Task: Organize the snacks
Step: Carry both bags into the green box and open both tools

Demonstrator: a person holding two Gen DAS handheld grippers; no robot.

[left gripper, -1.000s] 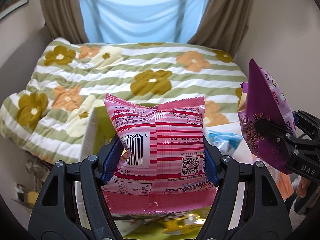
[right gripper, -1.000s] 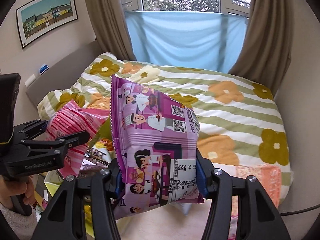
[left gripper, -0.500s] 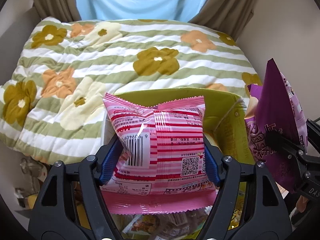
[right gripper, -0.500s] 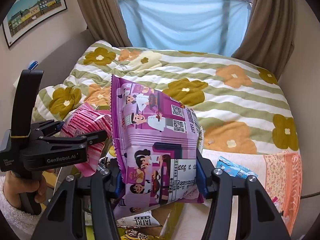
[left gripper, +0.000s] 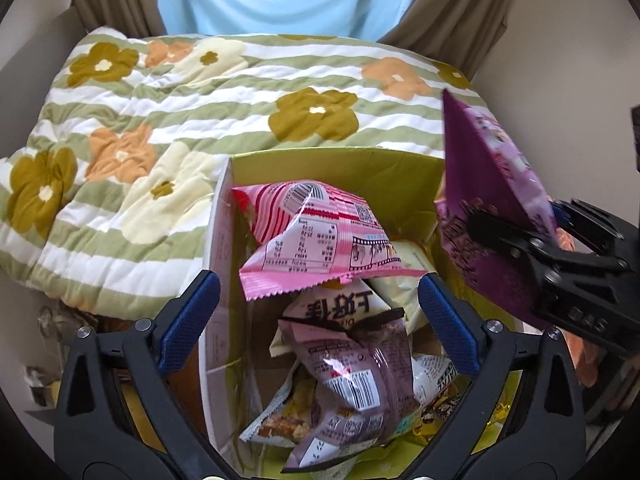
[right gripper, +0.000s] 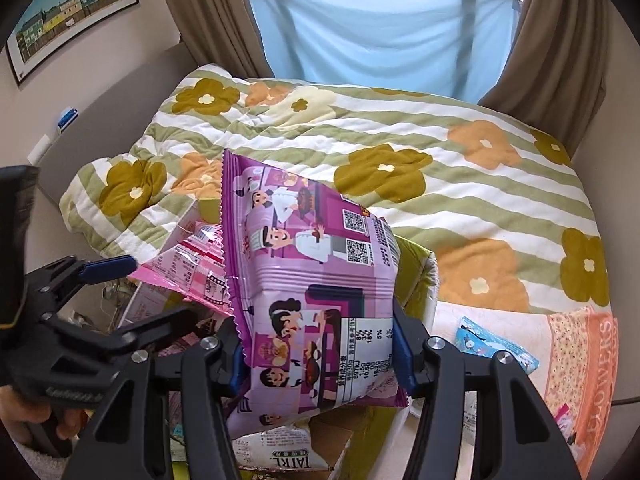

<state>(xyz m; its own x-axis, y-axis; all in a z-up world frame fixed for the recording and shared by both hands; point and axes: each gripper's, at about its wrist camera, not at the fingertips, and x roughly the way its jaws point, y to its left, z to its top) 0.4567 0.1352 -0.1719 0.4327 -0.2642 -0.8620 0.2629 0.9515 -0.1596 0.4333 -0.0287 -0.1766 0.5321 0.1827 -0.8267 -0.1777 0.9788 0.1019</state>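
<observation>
Pink packet dropped into the box, purple bag next in line.

The left gripper has just been opening and now stands wide with nothing between its pads; the pink packet it clamped a second ago lies tilted on top of the other snacks inside the green box at the foot of the flowered quilt. The right gripper is clamped on the purple bag, over the box's right side, likely the next one in.
</observation>
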